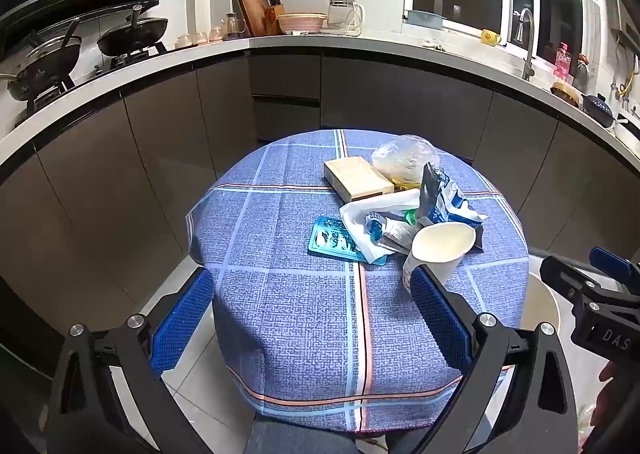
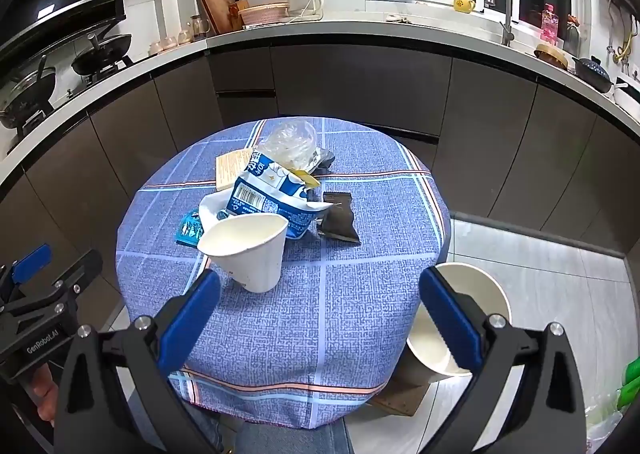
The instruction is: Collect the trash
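Observation:
A pile of trash lies on the round table with a blue checked cloth (image 1: 304,314) (image 2: 340,294). It holds a white paper cup (image 1: 436,250) (image 2: 250,250), a blue-white snack bag (image 1: 448,201) (image 2: 272,193), a clear plastic bag (image 1: 404,157) (image 2: 290,141), a tan box (image 1: 356,177) (image 2: 230,167), a teal blister pack (image 1: 334,240) (image 2: 187,230), a small tube (image 1: 390,230) and a dark wrapper (image 2: 338,217). My left gripper (image 1: 316,318) is open and empty above the table's near edge. My right gripper (image 2: 320,314) is open and empty, just short of the cup.
A white bin (image 2: 460,318) (image 1: 540,310) stands on the floor to the right of the table. Dark cabinets and a white counter (image 1: 320,41) curve behind, with woks (image 1: 132,33) at left and a tap (image 2: 504,1) at right. Grey floor tiles (image 2: 540,286) lie at right.

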